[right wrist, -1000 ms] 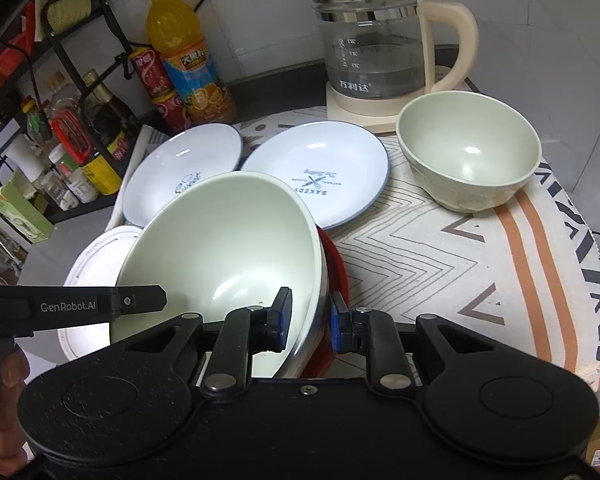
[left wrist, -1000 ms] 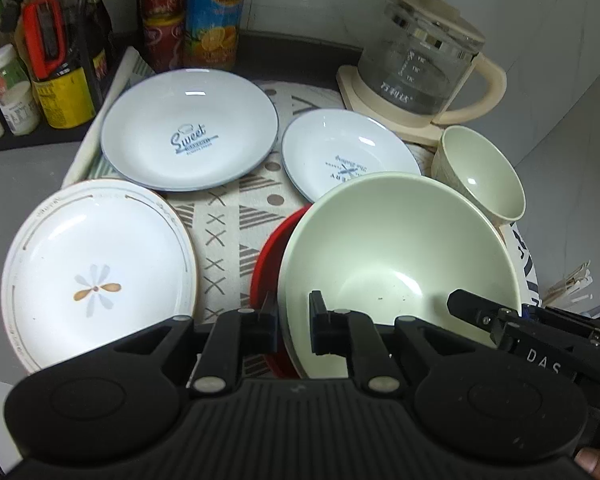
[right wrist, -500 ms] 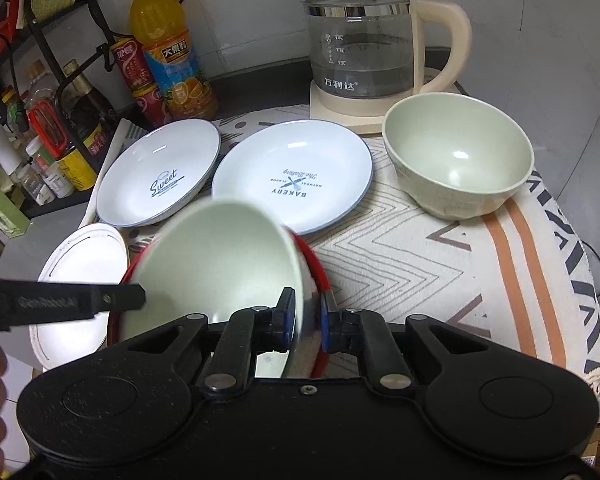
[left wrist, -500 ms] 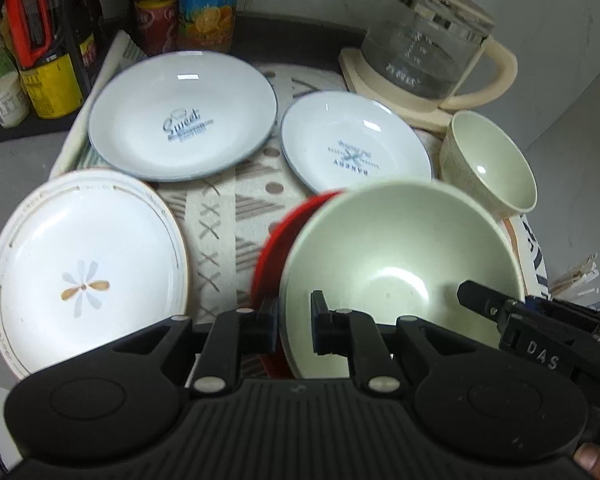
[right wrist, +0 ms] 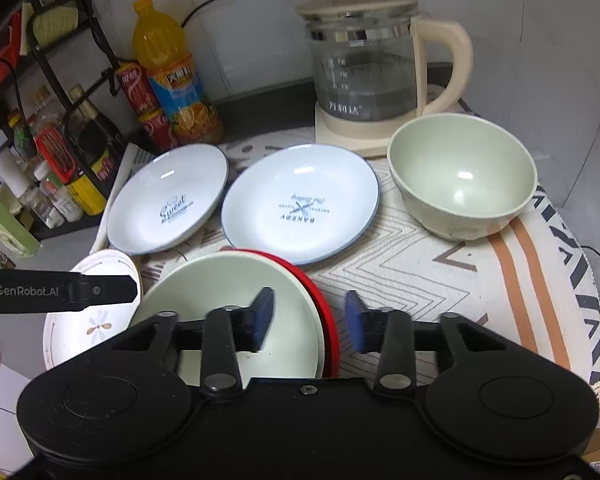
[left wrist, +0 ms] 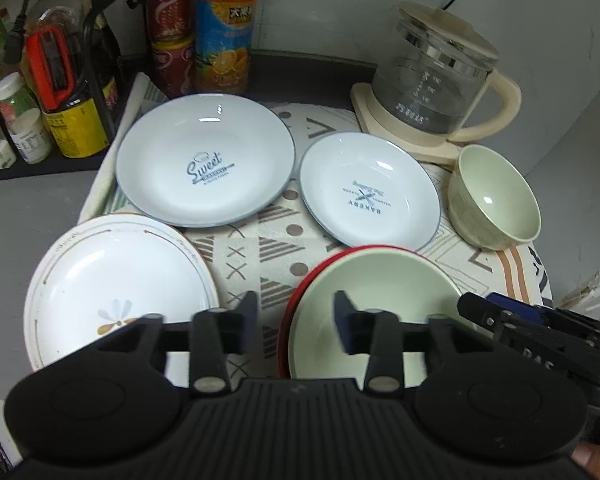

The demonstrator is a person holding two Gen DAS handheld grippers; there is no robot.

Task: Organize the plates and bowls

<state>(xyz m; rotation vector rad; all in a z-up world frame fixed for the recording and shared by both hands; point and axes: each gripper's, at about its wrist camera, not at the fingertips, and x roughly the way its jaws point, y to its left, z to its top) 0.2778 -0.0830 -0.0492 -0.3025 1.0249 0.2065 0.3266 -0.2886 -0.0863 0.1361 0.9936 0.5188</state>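
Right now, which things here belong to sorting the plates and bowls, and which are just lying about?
Part of the job:
big green bowl on the red plate
small green bowl
Sweet plate
Bakery plate
flower plate

Just lying about:
kettle
juice bottle
red cans

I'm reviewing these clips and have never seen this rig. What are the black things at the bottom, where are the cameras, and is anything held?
Each picture comes from a camera on a hand-held two-finger gripper. The left gripper and right gripper have just been opening; both straddle the rim of the pale green shallow bowl, their pads clear of it, so nothing is held. The bowl sits in a red plate on the patterned cloth, among three white plates and a deep green bowl.
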